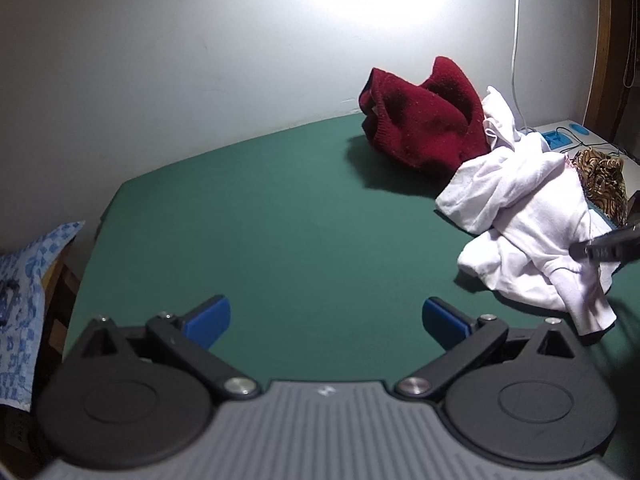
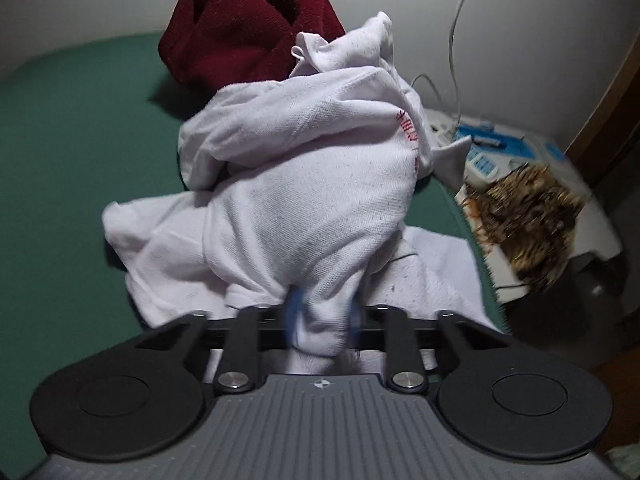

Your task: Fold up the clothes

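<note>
1. The green table (image 1: pixel 260 220) lies bare across its left and middle, open to any hand.
2. At its far right, a dark red sweater (image 1: pixel 420 120) and a crumpled white shirt (image 1: pixel 520 216) touch and block the way.
3. A brown patterned cloth (image 1: pixel 604 176) crowds the side stand just beyond the table's right edge.

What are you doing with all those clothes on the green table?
A person is starting to fold clothes with a pair of tongs in each hand. The right tongs have pinched a bunch of the white shirt, which lies crumpled on the green table. The left tongs are open over the bare table, holding nothing. A dark red sweater sits in a heap behind the shirt, not yet touched.
</note>
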Motion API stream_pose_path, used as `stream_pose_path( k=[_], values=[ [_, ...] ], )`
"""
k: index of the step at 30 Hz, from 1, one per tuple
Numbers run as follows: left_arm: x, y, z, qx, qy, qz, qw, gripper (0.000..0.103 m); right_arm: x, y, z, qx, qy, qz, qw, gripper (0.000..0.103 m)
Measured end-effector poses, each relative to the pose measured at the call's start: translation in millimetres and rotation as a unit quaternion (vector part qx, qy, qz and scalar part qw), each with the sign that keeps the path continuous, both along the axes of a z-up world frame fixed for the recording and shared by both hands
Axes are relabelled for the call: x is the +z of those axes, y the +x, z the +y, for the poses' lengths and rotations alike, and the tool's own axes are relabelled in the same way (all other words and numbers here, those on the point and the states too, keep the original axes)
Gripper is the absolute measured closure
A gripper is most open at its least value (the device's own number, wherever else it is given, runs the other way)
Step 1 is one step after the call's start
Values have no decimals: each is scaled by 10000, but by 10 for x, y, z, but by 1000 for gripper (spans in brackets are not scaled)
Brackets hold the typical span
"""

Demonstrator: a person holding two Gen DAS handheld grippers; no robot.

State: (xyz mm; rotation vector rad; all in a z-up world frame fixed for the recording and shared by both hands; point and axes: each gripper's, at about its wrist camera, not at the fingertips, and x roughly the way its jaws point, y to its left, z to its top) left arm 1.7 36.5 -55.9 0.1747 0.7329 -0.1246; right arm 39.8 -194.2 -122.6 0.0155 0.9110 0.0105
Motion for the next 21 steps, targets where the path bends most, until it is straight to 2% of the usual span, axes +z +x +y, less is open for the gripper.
stream_pose_path(
  k=[2,5,8,11,14,17,19,21],
  values=[
    [7,6,-42,-34,13,-24,10000,1,379,0,-105,0,587,-452,9973,100],
    [67,-8,-102,-155,-19,-169,9997,1,1125,-82,-160,186,1063,-1327,9853,100],
    [156,-65,-158,-381,-136,-419,9983,1,1811,-237,-269,250,1793,-2085,9611,100],
    [228,-181,-257,-699,-181,-732,9947,1,2391,-409,-320,395,2408,-2748,9300,100],
    [270,-340,-413,-1051,-97,-1014,9892,1,2826,-622,-248,600,2836,-3238,9006,100],
    [355,-503,-559,-1264,227,-1583,9790,1,3156,-870,-39,829,2899,-3659,8804,100],
    [412,-600,-641,-1414,424,-1949,9696,1,3293,-1042,140,977,2849,-3785,8752,100],
    [468,-615,-580,-1649,401,-2097,9629,1,3295,-1160,233,1024,2887,-3766,8743,100]
  ],
)
